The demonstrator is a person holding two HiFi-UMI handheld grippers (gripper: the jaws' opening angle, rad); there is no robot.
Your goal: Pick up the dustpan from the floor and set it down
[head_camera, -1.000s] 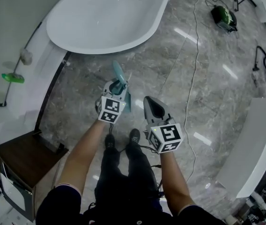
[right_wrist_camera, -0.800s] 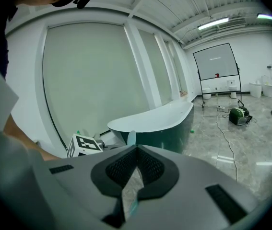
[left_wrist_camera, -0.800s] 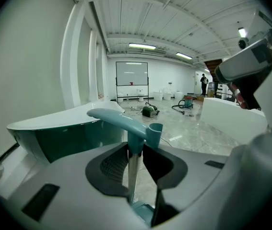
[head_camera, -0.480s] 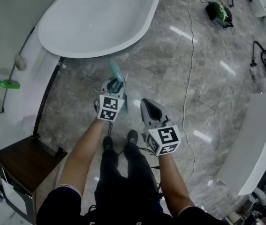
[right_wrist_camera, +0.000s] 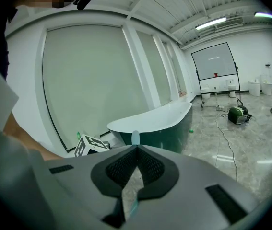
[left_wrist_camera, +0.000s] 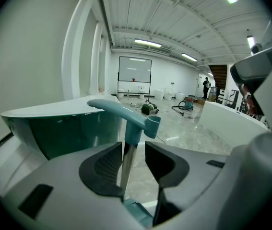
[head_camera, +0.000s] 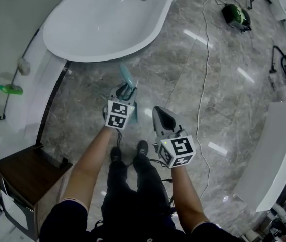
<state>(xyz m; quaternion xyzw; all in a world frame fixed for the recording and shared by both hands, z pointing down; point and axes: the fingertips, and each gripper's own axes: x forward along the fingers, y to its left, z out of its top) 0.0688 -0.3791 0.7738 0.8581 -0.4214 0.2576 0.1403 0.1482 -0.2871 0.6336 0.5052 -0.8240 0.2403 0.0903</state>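
– Grip is the first risk. The left gripper pinches the dustpan by its thin metal shaft, just under the teal handle. The shaft sits hard against one pad; contact on the other side is hard to judge from the left gripper view.
– So a smooth round shaft, maybe loaded on one side only. It could spin or slide down through the jaws.
– Yes. The pan hangs below the jaws, off the floor. Its weight would tend to twist the shaft.
– Right gripper?
– Jaws pressed together, nothing between them. It hovers just beside the left one and gives no support if the shaft slips.
– What is underneath?
– The person's shoes and polished stone. A drop would likely clatter and skid, since that surface offers little friction. A tilted set-down could also tip the dustpan over.
– Farther out?
– Bathtub, near the handle top. A forward swing while lowering could knock the handle against it.
– Beyond that?
– White cable runs along the floor to the right, toward a green machine. Both are well apart from the dustpan. The cable is a trip hazard only if the person steps that way for the set-down.
– Safest call: lower straight and slow, and release only once the pan sits flat.
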